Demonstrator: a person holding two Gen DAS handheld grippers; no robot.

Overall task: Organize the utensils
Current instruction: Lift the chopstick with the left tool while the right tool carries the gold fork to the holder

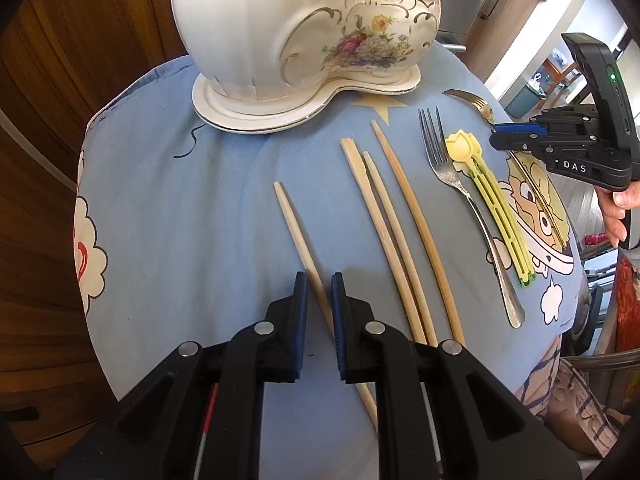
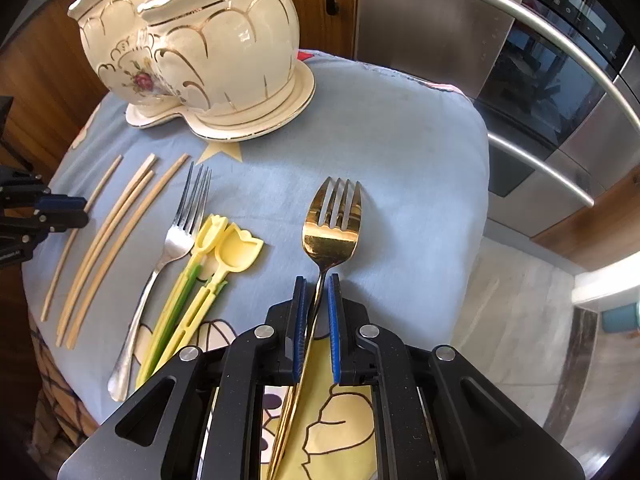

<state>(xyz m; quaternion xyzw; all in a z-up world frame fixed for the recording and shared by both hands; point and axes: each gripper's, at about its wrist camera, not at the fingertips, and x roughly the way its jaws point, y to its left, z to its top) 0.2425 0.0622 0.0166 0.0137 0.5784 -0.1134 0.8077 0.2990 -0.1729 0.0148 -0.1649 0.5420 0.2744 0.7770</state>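
Chopstick (image 1: 294,226) between left gripper (image 1: 320,286) jaws

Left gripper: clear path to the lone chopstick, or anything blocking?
Probably yes. The left gripper is open, its jaws already straddling the lone chopstick; nothing lies over it, and the other chopsticks sit apart.

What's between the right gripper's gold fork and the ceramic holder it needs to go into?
Nothing visible. The right gripper has its fingers on either side of the gold fork's neck, and only bare blue cloth lies between it and the holder. The silver fork and yellow clips lie off to the left.
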